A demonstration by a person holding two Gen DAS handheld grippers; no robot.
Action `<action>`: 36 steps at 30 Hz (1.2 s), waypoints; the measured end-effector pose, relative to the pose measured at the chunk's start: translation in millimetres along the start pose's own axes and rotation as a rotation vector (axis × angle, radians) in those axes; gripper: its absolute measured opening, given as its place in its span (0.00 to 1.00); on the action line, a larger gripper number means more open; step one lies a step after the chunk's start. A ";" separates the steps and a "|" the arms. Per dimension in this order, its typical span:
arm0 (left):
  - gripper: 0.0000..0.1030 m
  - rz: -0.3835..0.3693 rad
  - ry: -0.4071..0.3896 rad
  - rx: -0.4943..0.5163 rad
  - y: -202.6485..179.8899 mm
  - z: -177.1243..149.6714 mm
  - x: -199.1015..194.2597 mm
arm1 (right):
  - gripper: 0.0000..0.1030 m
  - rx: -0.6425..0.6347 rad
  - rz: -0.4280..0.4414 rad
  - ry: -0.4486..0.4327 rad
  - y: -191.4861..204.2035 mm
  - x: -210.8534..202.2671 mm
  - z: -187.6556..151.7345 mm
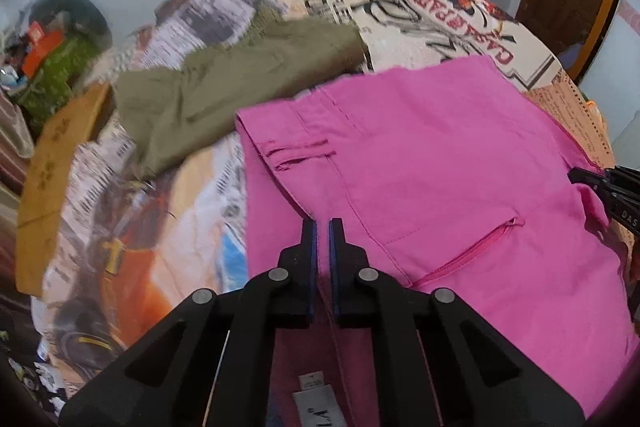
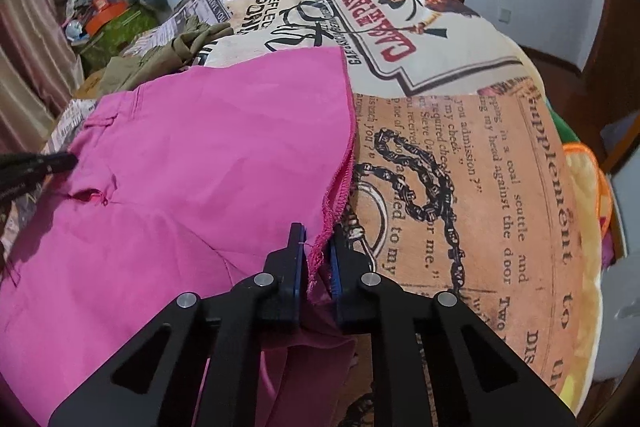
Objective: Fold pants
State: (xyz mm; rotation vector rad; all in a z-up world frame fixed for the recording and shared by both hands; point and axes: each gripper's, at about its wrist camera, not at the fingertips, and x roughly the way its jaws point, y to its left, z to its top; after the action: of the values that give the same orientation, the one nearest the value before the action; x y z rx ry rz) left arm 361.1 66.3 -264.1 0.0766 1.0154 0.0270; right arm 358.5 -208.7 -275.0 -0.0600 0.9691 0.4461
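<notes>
**Both grippers pinching the pink pants over the bed**

The pink pants (image 1: 440, 163) are lying spread on the printed bedspread (image 2: 460, 131), waistband side toward the left gripper (image 1: 323, 227), which is closing narrowly on a fold of the fabric. The right gripper (image 2: 316, 233) is clamping the stitched hem edge (its serged seam is running between the jaws). Holding two opposite edges is likely keeping the cloth taut for carrying one side over the other. Olive trousers (image 1: 224, 83) are sitting crumpled just beyond the pink pair, well clear of the fold.
</notes>
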 end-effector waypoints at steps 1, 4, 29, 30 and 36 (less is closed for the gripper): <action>0.07 0.009 -0.015 0.008 0.4 1.2 -4.0 | 0.08 -0.004 -0.006 -0.007 0.3 -1.3 0.5; 0.07 0.039 -0.029 0.043 -1.6 3.6 -7.2 | 0.08 -0.023 -0.014 -0.029 1.6 -5.8 2.2; 0.61 0.011 -0.028 0.082 -4.3 -19.2 -36.6 | 0.57 -0.130 0.010 -0.093 52.7 -50.6 3.3; 0.61 0.004 -0.020 0.093 -7.1 -22.8 -37.1 | 0.57 -0.113 0.014 -0.080 48.8 -45.1 2.9; 0.64 0.006 0.053 0.103 -13.4 -41.1 -15.4 | 0.12 -0.030 0.049 -0.042 27.3 -32.4 -4.1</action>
State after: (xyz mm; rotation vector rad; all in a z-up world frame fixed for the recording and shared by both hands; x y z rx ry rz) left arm 317.8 54.2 -273.7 0.1741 1.0691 -0.0180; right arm 328.9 -196.0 -247.2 -0.0537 0.9242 0.5047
